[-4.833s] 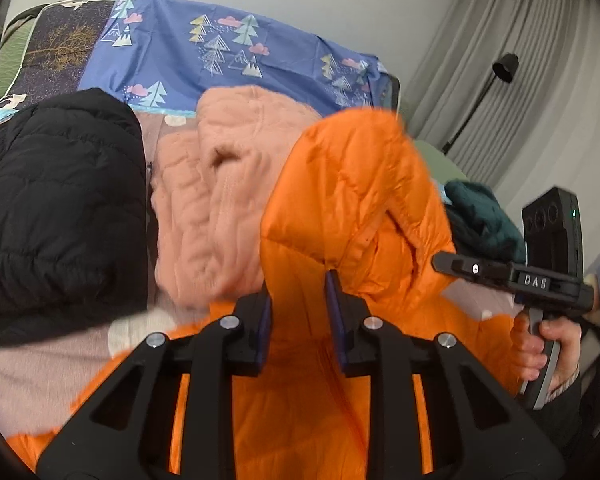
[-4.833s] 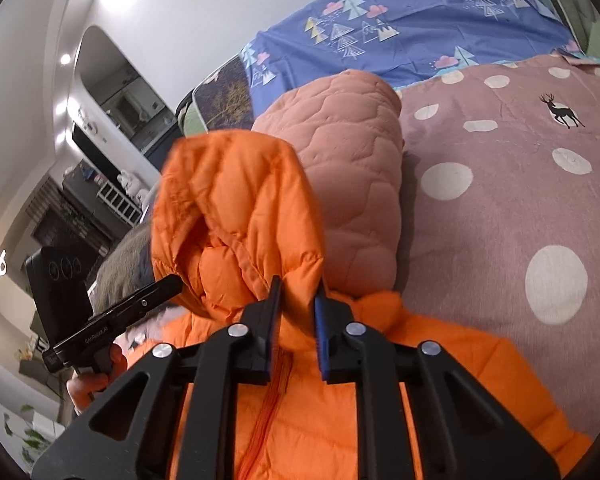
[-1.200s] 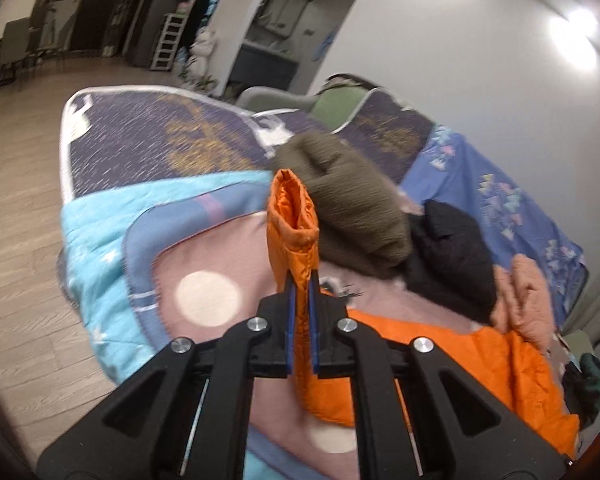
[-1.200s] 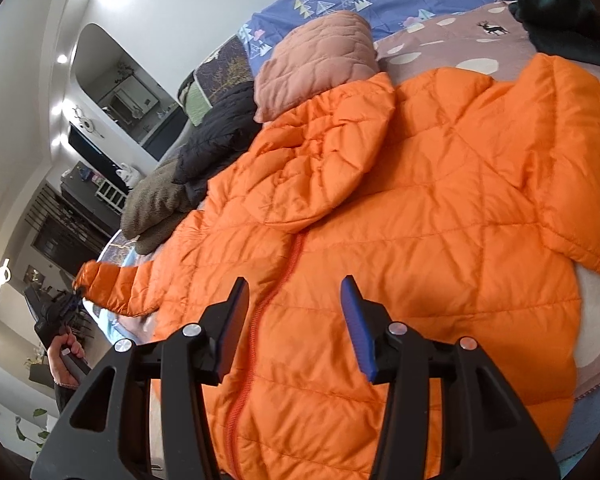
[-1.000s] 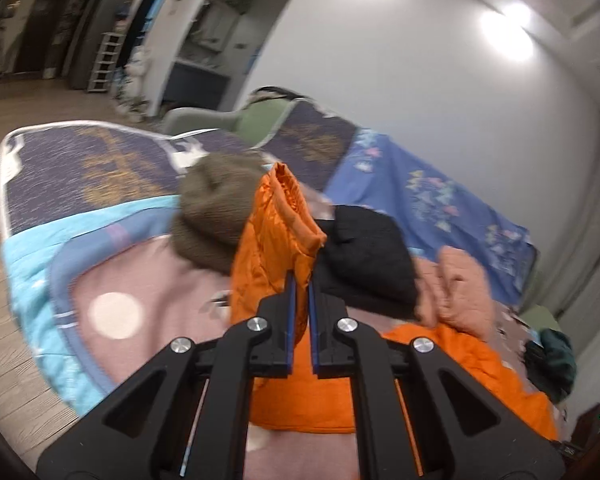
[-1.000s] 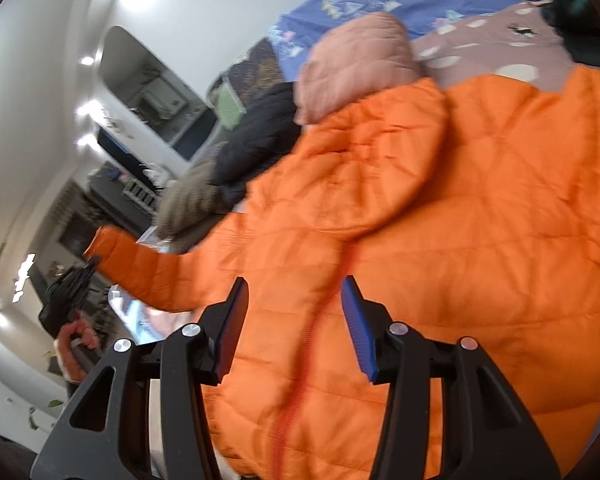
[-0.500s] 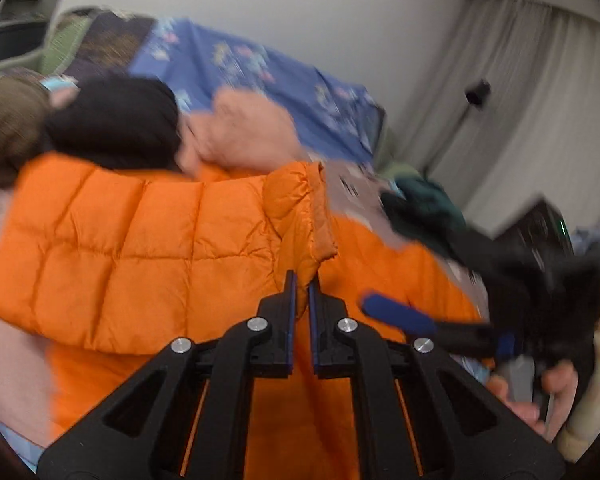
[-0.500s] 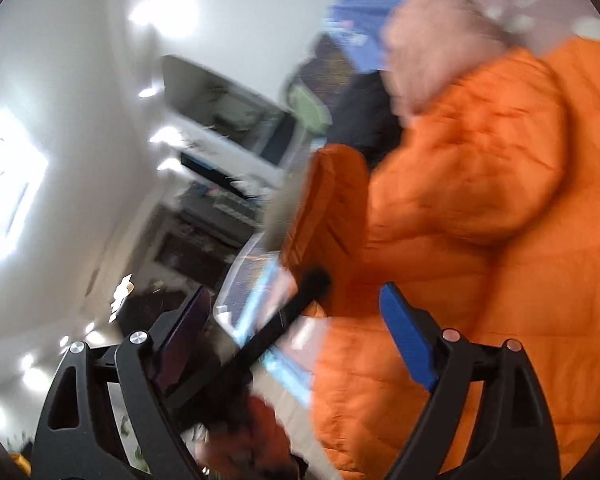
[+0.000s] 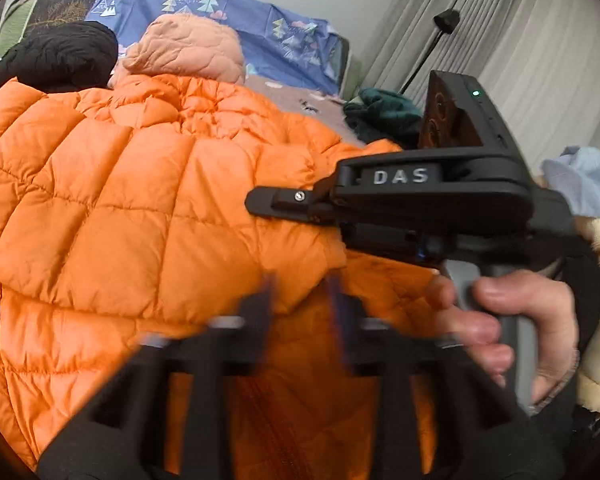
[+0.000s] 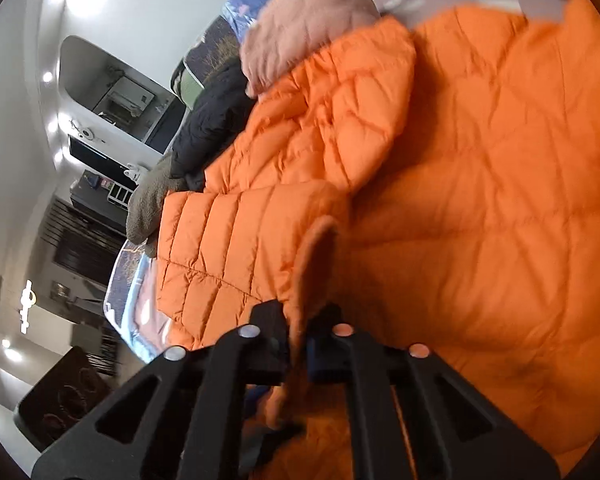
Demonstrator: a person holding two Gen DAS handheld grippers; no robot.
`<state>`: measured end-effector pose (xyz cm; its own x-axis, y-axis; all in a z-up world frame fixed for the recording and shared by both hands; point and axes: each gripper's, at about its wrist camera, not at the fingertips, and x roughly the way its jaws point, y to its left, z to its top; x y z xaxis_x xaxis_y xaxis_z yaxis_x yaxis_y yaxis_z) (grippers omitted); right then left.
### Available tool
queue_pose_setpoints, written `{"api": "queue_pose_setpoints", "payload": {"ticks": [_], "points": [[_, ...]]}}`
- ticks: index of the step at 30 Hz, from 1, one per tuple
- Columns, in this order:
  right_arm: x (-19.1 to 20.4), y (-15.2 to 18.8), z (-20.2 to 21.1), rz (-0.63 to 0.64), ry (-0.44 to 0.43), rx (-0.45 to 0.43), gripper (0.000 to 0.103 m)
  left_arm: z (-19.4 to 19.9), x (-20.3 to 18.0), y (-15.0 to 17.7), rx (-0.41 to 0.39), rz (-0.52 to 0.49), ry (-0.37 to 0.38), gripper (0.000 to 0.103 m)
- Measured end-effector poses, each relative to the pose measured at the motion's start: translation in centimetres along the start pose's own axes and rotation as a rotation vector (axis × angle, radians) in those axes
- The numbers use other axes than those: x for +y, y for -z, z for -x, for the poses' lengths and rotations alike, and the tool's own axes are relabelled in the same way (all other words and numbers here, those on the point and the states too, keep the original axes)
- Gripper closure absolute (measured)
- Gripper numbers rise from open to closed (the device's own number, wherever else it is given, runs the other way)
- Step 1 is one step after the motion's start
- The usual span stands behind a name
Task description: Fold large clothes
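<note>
Orange puffer jacket lies spread front-up on the bed, its left sleeve folded across the chest. Right gripper is clamped on that sleeve's cuff — jaws narrow, fabric between them. Left gripper is blurred, jaws parted, apparently empty, just near of the cuff. Right hand is nearer, so it likely lays the sleeve along the body.

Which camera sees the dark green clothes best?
The left wrist view: the dark green clothes sit in plain sight beyond the orange jacket. The right wrist view shows at most a dark scrap at its top edge, too small to tell.
</note>
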<state>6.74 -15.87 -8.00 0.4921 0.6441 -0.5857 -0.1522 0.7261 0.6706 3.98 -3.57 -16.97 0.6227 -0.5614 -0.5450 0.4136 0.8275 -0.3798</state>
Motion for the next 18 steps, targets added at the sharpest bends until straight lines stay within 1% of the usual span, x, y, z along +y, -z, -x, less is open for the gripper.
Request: {"api": "queue_pose_setpoints", "payload": {"ticks": [1,2,4,6,10,12,14,18], "points": [[-0.6,0.0,-0.2,0.010,0.010,-0.017,0.098,0.8,0.0,0.1,-0.017,-0.002,-0.004,0.043],[-0.3,-0.6,0.5,0.020,0.016,-0.054,0.098,1.4,-0.1,0.0,-0.037,-0.017,-0.017,0.043],[-0.3,-1.7,1.4,0.026,0.010,-0.097,0.098,2.3,0.0,-0.1,-0.053,-0.025,-0.027,0.040],[-0.3,-3.3,3.0,0.030,0.010,-0.151,0.098,3.3,0.8,-0.2,-0.074,-0.008,-0.042,0.036],[-1.3,-6.2,5.4,0.025,0.037,-0.231,0.098,5.1,3.1,-0.7,-0.110,0.040,-0.094,0.036],[-2.4,-7.4,6.0,0.011,0.051,-0.247,0.098,6.0,4.9,-1.0,-0.123,0.085,-0.120,0.036],[-3.9,-8.2,5.9,-0.008,0.074,-0.246,0.098,6.6,6.6,-1.3,-0.133,0.121,-0.148,0.036],[-7.3,-7.6,5.9,-0.061,0.122,-0.240,0.098,8.7,9.3,-1.0,-0.147,0.196,-0.180,0.036]]}}
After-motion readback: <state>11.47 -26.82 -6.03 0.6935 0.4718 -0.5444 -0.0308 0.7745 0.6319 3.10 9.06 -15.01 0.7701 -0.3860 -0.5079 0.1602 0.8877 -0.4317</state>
